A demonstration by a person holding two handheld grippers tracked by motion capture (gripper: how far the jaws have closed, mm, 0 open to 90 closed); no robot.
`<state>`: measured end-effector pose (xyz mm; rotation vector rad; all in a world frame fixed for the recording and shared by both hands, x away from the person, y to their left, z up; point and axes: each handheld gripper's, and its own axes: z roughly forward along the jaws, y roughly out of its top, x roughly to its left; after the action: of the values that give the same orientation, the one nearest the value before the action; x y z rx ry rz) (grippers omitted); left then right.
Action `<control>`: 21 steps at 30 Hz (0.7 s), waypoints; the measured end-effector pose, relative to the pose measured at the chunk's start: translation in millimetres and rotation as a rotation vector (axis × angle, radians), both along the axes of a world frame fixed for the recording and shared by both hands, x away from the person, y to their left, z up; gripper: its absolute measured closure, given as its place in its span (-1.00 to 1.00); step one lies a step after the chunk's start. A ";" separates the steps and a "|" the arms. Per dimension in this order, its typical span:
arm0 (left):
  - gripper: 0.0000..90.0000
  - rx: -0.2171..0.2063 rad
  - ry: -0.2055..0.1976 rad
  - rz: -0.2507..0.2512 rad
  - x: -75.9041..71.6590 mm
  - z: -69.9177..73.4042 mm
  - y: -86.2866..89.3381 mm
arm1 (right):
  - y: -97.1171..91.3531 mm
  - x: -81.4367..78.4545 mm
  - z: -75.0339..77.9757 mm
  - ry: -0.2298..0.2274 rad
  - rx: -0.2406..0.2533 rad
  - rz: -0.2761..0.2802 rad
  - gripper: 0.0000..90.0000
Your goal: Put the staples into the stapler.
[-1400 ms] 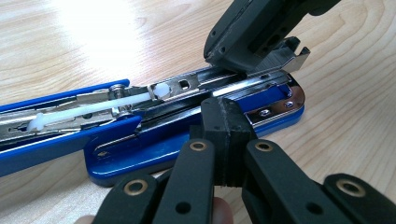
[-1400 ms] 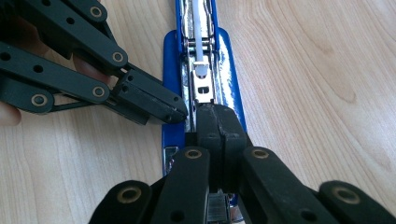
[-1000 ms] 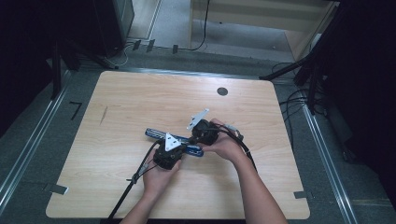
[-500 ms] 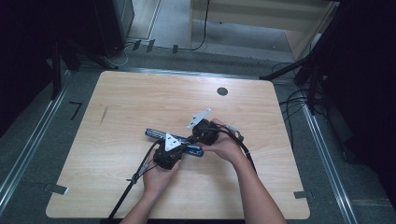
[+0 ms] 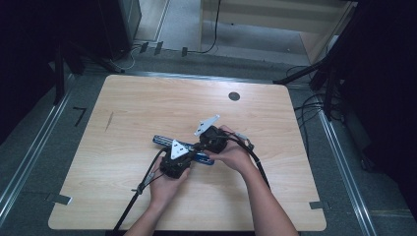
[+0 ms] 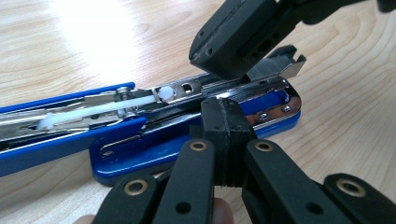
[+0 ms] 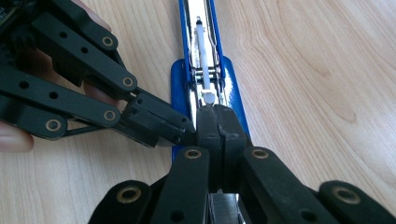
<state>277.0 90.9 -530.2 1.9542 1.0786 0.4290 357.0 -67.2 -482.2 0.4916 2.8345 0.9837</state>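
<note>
**Two closed claws meet on an opened blue stapler**

The right claw (image 7: 217, 122) rises from the bottom centre of the frame, its two black jaws pressed together with no gap between them. Their tips rest on the metal channel of a blue stapler (image 7: 180, 79), which lies opened out and runs from the frame's middle up to the top edge. A white pusher rod (image 7: 204, 49) lies along that shiny channel, its rounded end just above the jaw tips. From the left side the left claw (image 7: 180, 133) reaches in, jaws also closed, its tip touching the stapler's base beside the right claw. A fingertip (image 7: 14, 137) shows at the left edge. Pale wood-grain desk (image 7: 317, 70) spreads underneath.
</note>
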 end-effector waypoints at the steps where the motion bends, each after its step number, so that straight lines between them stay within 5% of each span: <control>1: 1.00 -0.008 0.003 0.003 -0.4 0.3 0.7 | 0.3 -0.1 0.2 -0.001 0.000 -0.004 1.00; 21: 1.00 0.005 -0.006 0.109 -2.4 0.9 62.1 | 2.7 -0.5 4.1 -0.021 0.039 -0.023 1.00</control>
<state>274.6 152.9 -529.3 1.9033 1.1849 0.4974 356.5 -64.5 -478.1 0.5140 2.7897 1.0348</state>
